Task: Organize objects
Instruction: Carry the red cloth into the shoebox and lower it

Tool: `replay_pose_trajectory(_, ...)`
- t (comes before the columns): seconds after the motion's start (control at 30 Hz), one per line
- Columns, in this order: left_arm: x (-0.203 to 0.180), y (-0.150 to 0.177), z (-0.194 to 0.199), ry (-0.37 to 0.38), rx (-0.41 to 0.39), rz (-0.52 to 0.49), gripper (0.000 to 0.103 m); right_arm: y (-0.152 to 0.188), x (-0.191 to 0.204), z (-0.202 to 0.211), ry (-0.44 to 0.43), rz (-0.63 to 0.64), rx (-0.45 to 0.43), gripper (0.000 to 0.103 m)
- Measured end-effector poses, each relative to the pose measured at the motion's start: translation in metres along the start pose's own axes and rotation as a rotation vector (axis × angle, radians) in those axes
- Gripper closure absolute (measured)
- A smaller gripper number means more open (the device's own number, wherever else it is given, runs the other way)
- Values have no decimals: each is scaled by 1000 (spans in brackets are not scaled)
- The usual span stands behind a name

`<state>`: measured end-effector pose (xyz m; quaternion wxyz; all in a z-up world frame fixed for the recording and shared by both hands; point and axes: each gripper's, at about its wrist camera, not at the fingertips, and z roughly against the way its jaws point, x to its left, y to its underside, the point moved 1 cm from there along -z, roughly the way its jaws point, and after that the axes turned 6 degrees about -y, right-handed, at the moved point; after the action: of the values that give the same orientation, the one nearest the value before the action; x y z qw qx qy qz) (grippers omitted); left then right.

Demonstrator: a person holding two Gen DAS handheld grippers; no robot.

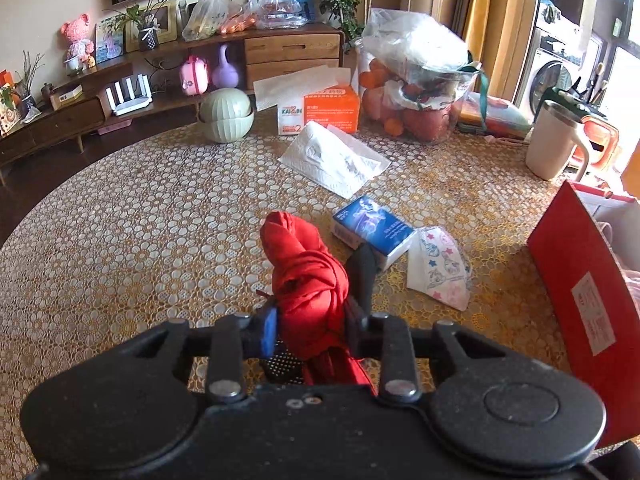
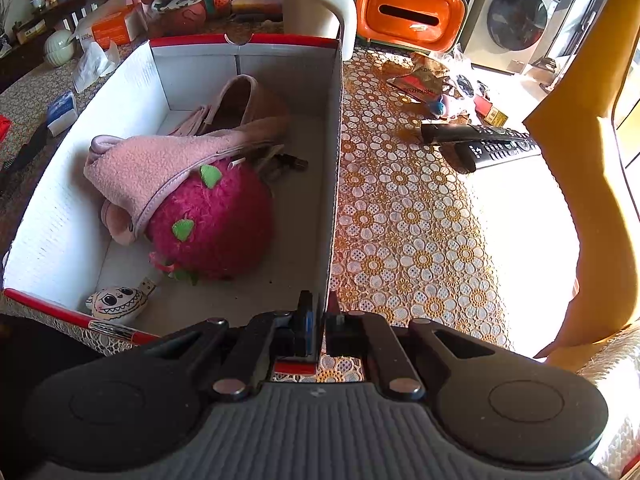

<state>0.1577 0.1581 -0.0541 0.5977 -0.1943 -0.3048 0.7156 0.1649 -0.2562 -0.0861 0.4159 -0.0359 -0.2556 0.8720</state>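
Red cloth bundle (image 1: 306,280) is sitting knotted and bunched between the jaws of the left gripper (image 1: 310,322), which are closing on its lower end just above the patterned surface (image 1: 140,220), with the loose tail trailing back under the tool. It is looking light, soft and squashy, likely to sag and slip if pinched at a thin fold, so the thick knot in the middle is probably offering the surest hold; the trailing end may be dragging or catching on the box edge when lowered in. Nearby, a blue packet (image 1: 372,226) and a printed face mask (image 1: 440,268) are lying just beside it, both light and easy to nudge. The right gripper (image 2: 318,328) is clamping its jaws on the near wall of the open cardboard box (image 2: 336,160), steadying it; that wall is thin and may be flexing. Inside are lying a pink plush fruit (image 2: 216,224), a pink towel (image 2: 148,168) and a small toy face (image 2: 116,302).
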Motion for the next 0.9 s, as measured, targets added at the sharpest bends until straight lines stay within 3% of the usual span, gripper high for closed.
replay_pose_trajectory(0.47,-86,-26,85,232,-169,-180,73,0,1,0,2,2,-6,97)
replay_pose_trajectory(0.9,-186,-34,106,395,-203,-341,73,1,2,0,1,14,-12,97)
